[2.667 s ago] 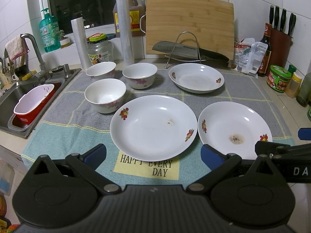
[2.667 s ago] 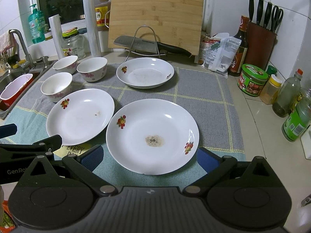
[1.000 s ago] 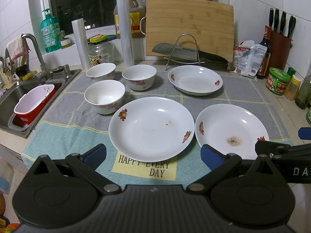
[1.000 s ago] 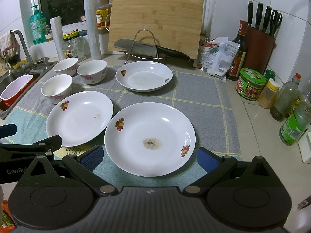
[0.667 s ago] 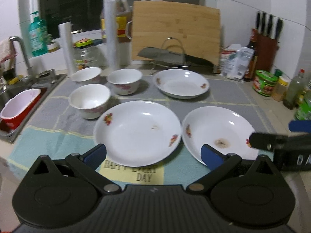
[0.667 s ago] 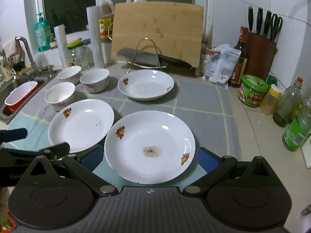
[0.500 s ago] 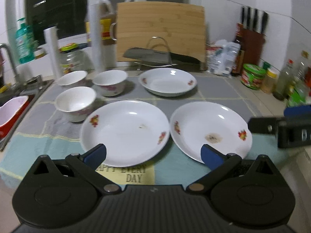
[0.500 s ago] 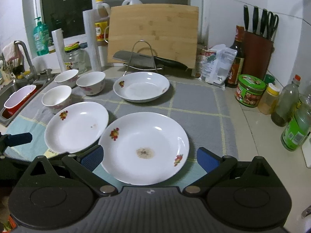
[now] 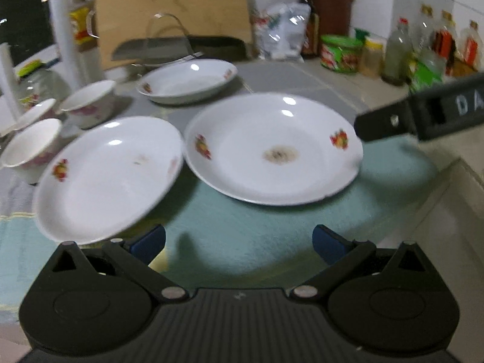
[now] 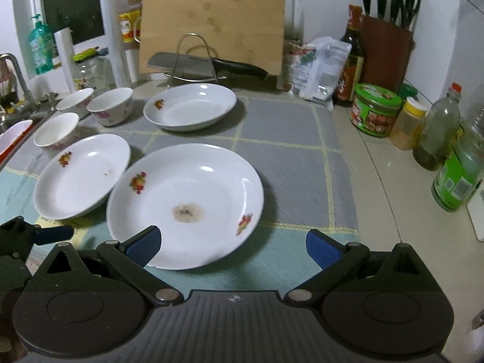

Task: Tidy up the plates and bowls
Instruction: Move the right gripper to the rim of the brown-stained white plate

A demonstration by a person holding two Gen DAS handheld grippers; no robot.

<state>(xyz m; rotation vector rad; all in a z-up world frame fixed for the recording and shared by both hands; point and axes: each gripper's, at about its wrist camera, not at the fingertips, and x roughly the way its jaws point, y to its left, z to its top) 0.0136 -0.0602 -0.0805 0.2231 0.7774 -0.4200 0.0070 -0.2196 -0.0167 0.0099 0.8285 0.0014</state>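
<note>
Three white flowered plates lie on the counter mat. The near right plate (image 10: 187,202) carries a brown stain, and my right gripper (image 10: 231,248) stands open at its front rim. The near left plate (image 10: 80,178) overlaps its left edge, and a third plate (image 10: 190,110) sits further back. Three white bowls (image 10: 110,109) cluster at the back left. In the left wrist view, my left gripper (image 9: 237,242) is open and empty, just short of the gap between the left plate (image 9: 106,175) and the stained plate (image 9: 272,148).
A cleaver on a wire rack (image 10: 193,66) and a bamboo board (image 10: 211,21) stand behind the plates. Jars and bottles (image 10: 375,109) line the right side, with a knife block (image 10: 387,48) at the wall. The sink (image 10: 12,127) is at far left.
Both grippers have moved forward and to the right toward the stained plate; it now looms larger in both views. The left wrist view has swung right and is blurred. No dish has moved.
</note>
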